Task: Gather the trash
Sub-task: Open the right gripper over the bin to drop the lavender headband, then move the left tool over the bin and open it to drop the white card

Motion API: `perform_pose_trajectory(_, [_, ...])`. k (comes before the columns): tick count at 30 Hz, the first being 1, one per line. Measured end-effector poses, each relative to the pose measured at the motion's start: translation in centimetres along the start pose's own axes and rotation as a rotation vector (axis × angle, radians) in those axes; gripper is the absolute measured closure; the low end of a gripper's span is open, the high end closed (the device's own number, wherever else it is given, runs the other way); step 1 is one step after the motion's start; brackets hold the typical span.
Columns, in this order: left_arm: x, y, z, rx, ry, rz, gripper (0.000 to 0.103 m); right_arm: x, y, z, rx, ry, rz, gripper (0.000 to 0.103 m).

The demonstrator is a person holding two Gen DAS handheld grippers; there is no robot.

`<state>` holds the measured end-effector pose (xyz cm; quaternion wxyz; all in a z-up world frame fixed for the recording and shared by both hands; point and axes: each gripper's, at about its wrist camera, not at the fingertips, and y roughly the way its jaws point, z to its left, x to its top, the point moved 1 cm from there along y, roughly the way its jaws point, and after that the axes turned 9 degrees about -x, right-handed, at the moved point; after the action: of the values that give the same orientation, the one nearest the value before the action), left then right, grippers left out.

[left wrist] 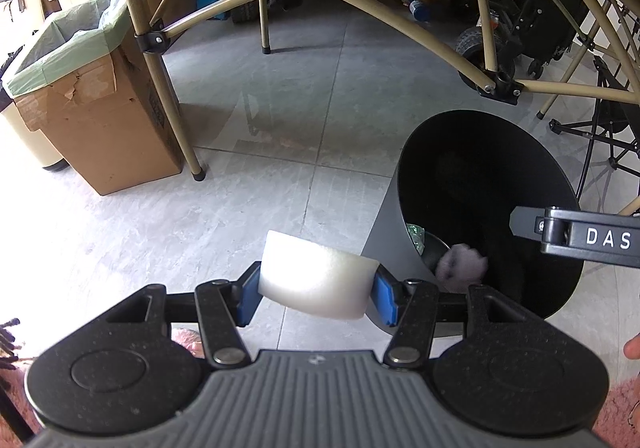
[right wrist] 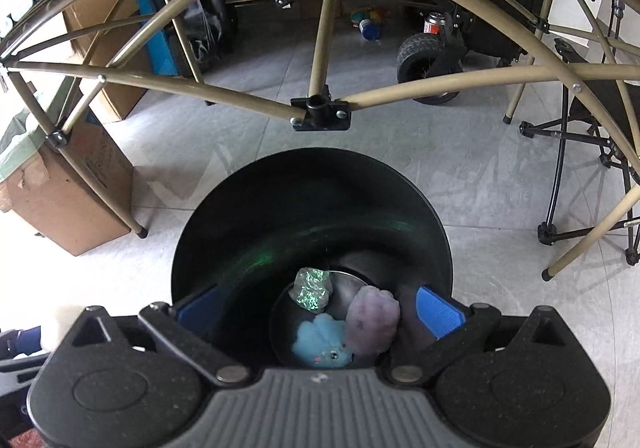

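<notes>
Two grippers over a grey tiled floor [left wrist: 280,119]. Left gripper [left wrist: 316,286]: blue pads clamped on a white foam block [left wrist: 316,276], just beside the black bin [left wrist: 552,175]. Right gripper [right wrist: 320,310]: jaws spread wide, empty, above the bin's mouth. Bin contents: purple fuzzy piece [right wrist: 372,318], blue fuzzy piece [right wrist: 320,342], shiny green wad [right wrist: 313,288].

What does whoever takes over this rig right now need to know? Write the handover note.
Left gripper: shut on a white foam block, beside the black bin, not over it.
Right gripper: open, empty, over the bin's mouth.
In the bin: a green crinkled wad, a blue fluffy piece, a purple fluffy piece, blurred.
Done: three pieces binned.
Left: carry the foam block over the bin and release.
</notes>
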<state>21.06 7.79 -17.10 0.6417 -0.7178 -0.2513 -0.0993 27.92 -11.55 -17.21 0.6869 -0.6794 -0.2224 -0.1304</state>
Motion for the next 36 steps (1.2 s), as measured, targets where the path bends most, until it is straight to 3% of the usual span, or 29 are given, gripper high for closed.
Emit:
perform_pose_trajectory(17, [-0.1, -0.5, -0.5, -0.009, 0.023, -0.017, 0.047, 0.0, -0.9, -0.1, 0.017, -0.022, -0.019, 0.000])
perform_pose_trajectory(36, [0.2, -1.5, -4.1, -0.036, 0.095, -0.062, 0.047, -0.4, -3.5, -4.2, 0.013, 0.052, -0.070, 0.000])
